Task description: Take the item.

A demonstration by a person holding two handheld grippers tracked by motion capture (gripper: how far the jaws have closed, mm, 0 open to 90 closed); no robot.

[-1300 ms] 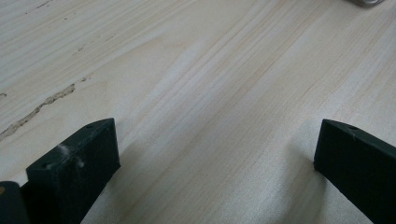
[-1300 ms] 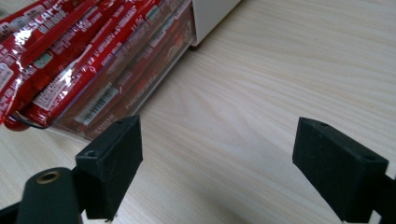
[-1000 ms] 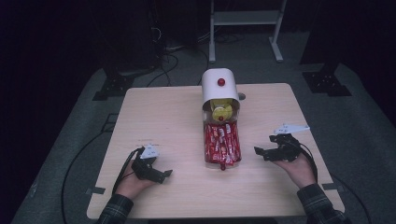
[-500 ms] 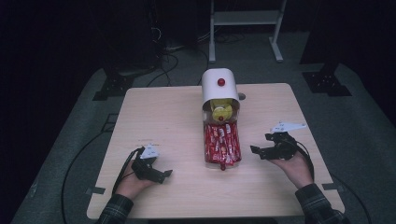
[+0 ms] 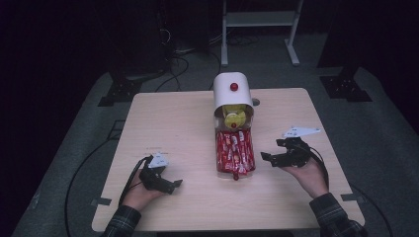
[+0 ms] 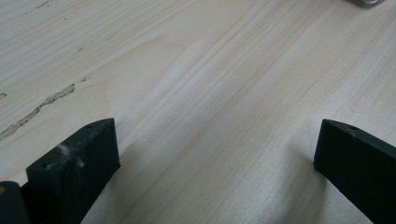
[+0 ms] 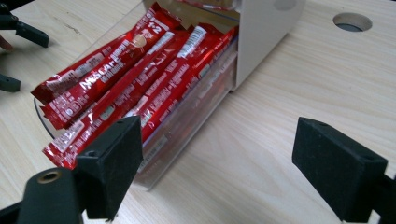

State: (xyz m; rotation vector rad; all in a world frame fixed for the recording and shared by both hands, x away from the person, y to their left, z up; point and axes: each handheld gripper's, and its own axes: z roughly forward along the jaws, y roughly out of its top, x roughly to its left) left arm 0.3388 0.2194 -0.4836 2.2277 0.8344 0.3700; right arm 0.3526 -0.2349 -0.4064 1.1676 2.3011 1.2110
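— Listing what we have on the desk (image 5: 178,123): item one, a white dispenser (image 5: 232,91) with a rounded top and a red knob (image 5: 233,87), standing at the middle of the far half.

— Noted. We also see yellow packets (image 5: 234,116) in its open front, and below them a clear tray (image 5: 235,170) that runs out toward the near edge.

— Item two, then: red stick sachets (image 5: 234,150), lying lengthwise in that tray, piled side by side and partly over one another. In the right gripper view the sachets (image 7: 126,79) fill the tray up to the white housing (image 7: 261,32).

— Item three: right hand-held gripper (image 5: 277,150), just beside the tray on its right, held in the right hand (image 5: 309,170). We record its jaws as spread wide, with bare wood between them. They point at the tray's side and touch nothing.

— Agreed. Item four: left hand-held gripper (image 5: 170,185), near the front left of the desk, held in the left hand (image 5: 141,190), well apart from the tray.

— State of its jaws?

— Spread as well; in the left gripper view we see both black jaws far apart over plain wood grain (image 6: 210,93), nothing between them.

— Item five: a round hole (image 7: 352,22) in the desk top, just beyond the dispenser in the right gripper view.

— Entered. Item six: checked sleeves at both wrists, at the near edge.

— And dark cables (image 5: 126,182) trail from the left hand-held gripper over the desk edge.
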